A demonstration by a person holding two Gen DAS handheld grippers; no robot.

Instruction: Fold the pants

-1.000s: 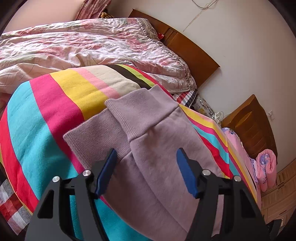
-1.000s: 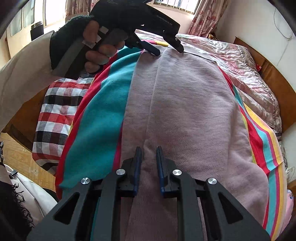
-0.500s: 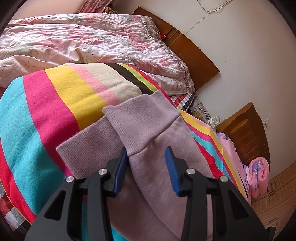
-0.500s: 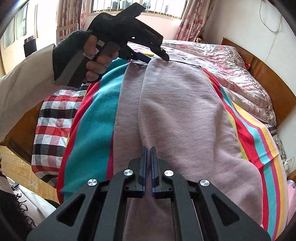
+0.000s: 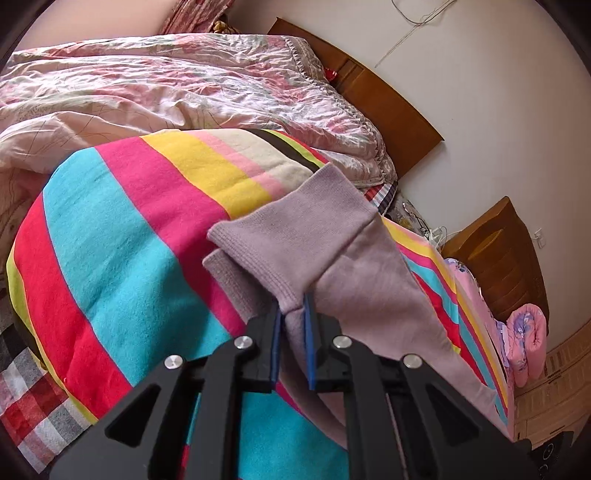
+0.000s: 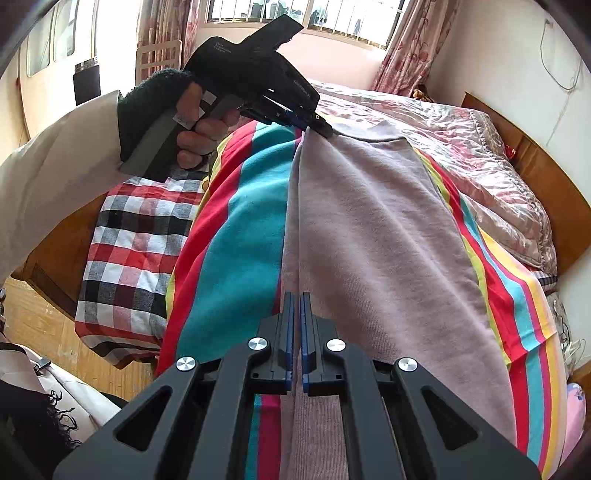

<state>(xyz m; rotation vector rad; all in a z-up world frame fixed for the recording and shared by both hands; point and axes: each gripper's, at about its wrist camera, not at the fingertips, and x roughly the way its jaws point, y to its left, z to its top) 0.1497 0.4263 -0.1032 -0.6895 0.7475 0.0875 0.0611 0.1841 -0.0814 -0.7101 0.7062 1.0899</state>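
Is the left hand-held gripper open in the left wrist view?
No, the left hand-held gripper is shut on the lilac pants near the cuff.

Both grippers, right gripper and left gripper, pinch the pants (lilac knit) on the striped blanket.

A striped blanket with bands of turquoise, pink, red and yellow covers the near part of the bed. Behind it lies a crumpled pink floral quilt, reaching up to the brown wooden headboard against the white wall. A red, black and white checked sheet hangs over the side of the bed above the wooden floor. A wooden nightstand stands beside the bed, with a rolled pink cushion near it. A barred window with pink curtains is at the far end.
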